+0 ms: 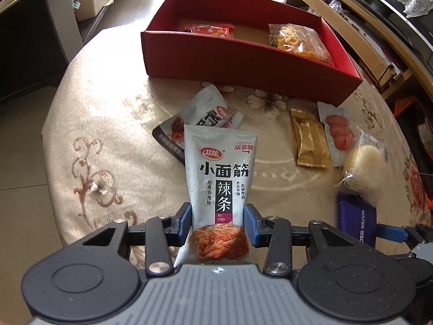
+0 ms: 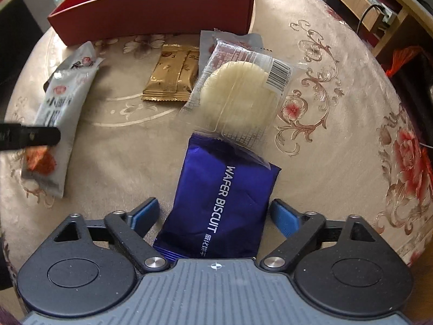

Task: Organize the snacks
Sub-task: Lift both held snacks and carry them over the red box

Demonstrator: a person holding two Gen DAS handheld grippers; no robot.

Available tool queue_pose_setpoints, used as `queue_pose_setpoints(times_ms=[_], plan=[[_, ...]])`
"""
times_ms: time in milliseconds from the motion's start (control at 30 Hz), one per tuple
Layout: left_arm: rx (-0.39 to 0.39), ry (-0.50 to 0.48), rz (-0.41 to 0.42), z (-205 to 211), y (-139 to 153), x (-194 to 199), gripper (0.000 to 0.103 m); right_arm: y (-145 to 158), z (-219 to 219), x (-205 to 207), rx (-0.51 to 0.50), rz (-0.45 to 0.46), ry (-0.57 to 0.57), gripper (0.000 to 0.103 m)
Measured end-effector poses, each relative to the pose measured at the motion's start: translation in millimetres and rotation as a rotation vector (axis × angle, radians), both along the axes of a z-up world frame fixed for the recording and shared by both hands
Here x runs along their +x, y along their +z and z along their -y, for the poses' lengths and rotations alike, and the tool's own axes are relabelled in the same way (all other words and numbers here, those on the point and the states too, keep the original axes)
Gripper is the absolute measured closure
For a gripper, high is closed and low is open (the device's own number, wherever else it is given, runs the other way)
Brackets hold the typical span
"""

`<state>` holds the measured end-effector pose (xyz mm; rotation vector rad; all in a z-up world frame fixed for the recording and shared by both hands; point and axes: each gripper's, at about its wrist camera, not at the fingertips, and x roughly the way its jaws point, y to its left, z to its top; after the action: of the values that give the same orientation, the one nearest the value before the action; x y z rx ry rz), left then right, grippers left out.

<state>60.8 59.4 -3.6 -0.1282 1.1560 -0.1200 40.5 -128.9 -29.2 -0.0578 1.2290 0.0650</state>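
Gripped at its lower part, the latiao pack stands upright between the left gripper's clenched jaws, above the counter. Just behind it lies a grey pouch. Farther back, the red box holds two snack bags. Over on the right, the right gripper has its jaws released, straddling the blue wafer pack, which lies flat, its far end tucked under a clear-wrapped pale cake.
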Motion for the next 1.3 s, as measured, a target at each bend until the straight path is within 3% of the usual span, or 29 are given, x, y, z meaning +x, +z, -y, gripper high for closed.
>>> queue_pose_setpoints(times_ms=[133,467,533,600,667,767,933,1167,1300], plan=[[0.017,0.008,-0.012,-1,-6,-1,0.06,-4,-3,-2,-0.008,-0.011,-0.006,0.0],[0.102,-0.028,-0.006,17,-17,-2,0.047,-4,-1,0,-0.003,0.003,-0.001,0.0],[0.126,-0.032,-0.003,22,-18,-4,0.047,-3,-1,-1,-0.003,0.007,0.006,0.0],[0.137,-0.041,0.0,26,-16,-5,0.057,-2,-1,-3,-0.006,0.012,0.012,0.0],[0.113,-0.051,-0.006,28,-14,-8,0.06,1,-3,-7,-0.005,0.022,0.023,0.006],[0.099,-0.067,-0.01,33,-12,-15,0.061,8,-3,-12,-0.01,0.043,0.027,0.023],[0.094,-0.078,-0.017,37,-11,-26,0.061,12,-3,-17,-0.01,0.054,0.038,0.028],[0.137,-0.095,-0.003,45,-16,-28,0.053,9,-2,-18,-0.014,0.039,0.04,0.026],[0.147,-0.091,0.005,47,-19,-24,0.043,5,2,-13,-0.016,0.024,0.007,0.014]])
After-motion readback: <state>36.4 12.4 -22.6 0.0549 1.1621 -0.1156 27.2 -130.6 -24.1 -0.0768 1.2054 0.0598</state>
